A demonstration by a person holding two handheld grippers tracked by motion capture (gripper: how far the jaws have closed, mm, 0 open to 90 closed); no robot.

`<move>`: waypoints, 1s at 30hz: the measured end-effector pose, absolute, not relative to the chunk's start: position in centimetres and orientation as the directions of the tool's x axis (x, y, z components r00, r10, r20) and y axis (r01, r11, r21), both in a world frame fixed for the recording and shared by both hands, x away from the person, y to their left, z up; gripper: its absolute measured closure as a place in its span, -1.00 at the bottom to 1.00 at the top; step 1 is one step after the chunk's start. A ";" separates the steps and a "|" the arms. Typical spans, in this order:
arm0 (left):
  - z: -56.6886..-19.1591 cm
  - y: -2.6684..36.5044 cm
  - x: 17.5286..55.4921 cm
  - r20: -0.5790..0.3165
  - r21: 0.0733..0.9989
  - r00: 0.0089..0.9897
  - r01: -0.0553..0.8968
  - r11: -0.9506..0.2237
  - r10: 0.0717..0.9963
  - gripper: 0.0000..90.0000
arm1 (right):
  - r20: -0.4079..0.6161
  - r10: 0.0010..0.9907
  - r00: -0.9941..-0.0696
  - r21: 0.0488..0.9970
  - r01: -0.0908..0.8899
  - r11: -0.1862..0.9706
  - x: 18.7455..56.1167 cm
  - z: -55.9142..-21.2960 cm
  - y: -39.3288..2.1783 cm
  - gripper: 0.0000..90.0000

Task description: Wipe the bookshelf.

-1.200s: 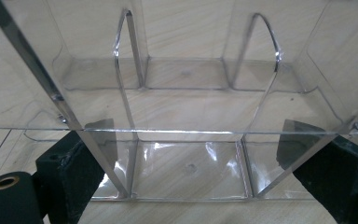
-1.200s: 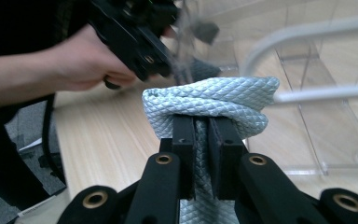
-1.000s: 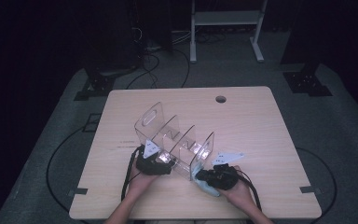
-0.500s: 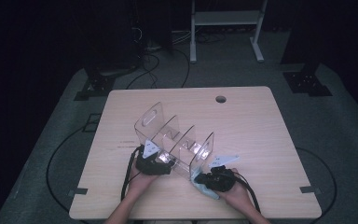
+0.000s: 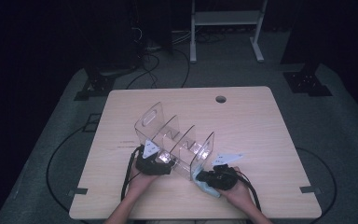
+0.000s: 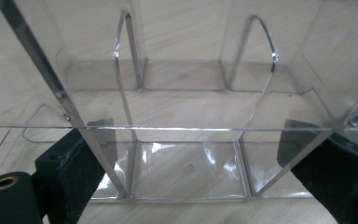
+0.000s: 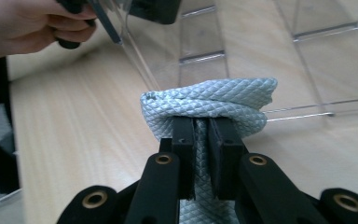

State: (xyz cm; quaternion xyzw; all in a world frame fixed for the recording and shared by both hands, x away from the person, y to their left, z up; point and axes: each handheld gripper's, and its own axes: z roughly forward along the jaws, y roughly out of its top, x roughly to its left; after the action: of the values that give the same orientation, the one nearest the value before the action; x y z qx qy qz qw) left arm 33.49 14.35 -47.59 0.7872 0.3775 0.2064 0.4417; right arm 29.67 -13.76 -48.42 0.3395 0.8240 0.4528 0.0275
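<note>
A folded pale-blue cloth (image 7: 209,107) is pinched between the closed jaws of the right hand-held gripper (image 7: 200,135), low over the worktop (image 5: 261,121) just beside the clear acrylic organizer (image 5: 177,140). The left hand-held gripper (image 6: 191,172) is seen with jaws spread around the organizer's near end, apparently without pressing it.

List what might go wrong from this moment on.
1. The right gripper pinches only a fold of the light blue cloth; the bunched rest may snag on the clear organizer wall.
2. The left gripper straddles the organizer's end with its jaws apart, so pressing with the cloth may slide or tip it.
</note>
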 end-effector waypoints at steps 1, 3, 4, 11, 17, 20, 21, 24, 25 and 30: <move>-47.6 14.3 33.5 -0.009 0.852 0.629 0.411 -0.323 0.777 -0.83 | 0.254 0.591 -0.766 0.767 0.531 0.359 29.8 -48.4 -13.9 0.82; -47.6 14.3 33.5 -0.008 0.851 0.629 0.412 -0.325 0.777 -0.83 | 0.259 0.595 -0.761 0.763 0.539 0.357 30.1 -48.5 -14.0 0.82; -47.6 14.3 33.5 -0.007 0.851 0.629 0.412 -0.326 0.777 -0.83 | 0.256 0.599 -0.759 0.762 0.540 0.358 30.2 -48.6 -14.1 0.82; -47.6 14.3 33.5 -0.007 0.853 0.633 0.408 -0.326 0.774 -0.83 | 0.266 0.706 -0.656 0.767 0.587 0.257 33.4 -48.6 -16.9 0.82; -47.6 14.3 33.6 -0.010 0.853 0.631 0.410 -0.323 0.776 -0.83 | 0.287 0.691 -0.663 0.759 0.598 0.259 33.0 -48.7 -16.5 0.82; -47.6 14.3 33.6 -0.010 0.852 0.632 0.410 -0.324 0.775 -0.83 | 0.313 0.634 -0.707 0.754 0.591 0.287 32.1 -48.6 -15.8 0.82; -47.6 14.3 33.6 -0.010 0.853 0.632 0.410 -0.324 0.775 -0.83 | 0.279 0.631 -0.724 0.759 0.569 0.317 31.9 -48.4 -15.5 0.82; -47.6 14.3 33.7 -0.015 0.853 0.627 0.415 -0.317 0.779 -0.83 | 0.260 0.641 -0.722 0.759 0.564 0.326 32.5 -48.3 -15.6 0.82; -47.6 14.3 33.7 -0.015 0.853 0.627 0.414 -0.317 0.779 -0.84 | 0.255 0.659 -0.708 0.758 0.569 0.318 33.0 -48.2 -15.9 0.82; -47.6 14.3 33.7 -0.014 0.853 0.622 0.416 -0.315 0.783 -0.84 | 0.232 0.708 -0.667 0.761 0.578 0.295 35.3 -48.1 -17.2 0.81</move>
State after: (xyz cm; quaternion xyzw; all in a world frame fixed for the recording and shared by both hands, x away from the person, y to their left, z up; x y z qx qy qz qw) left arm 33.72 14.30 -47.64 0.7840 0.3822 0.2073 0.4431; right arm 35.30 -17.21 -48.08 0.4014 0.8013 0.4373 0.0744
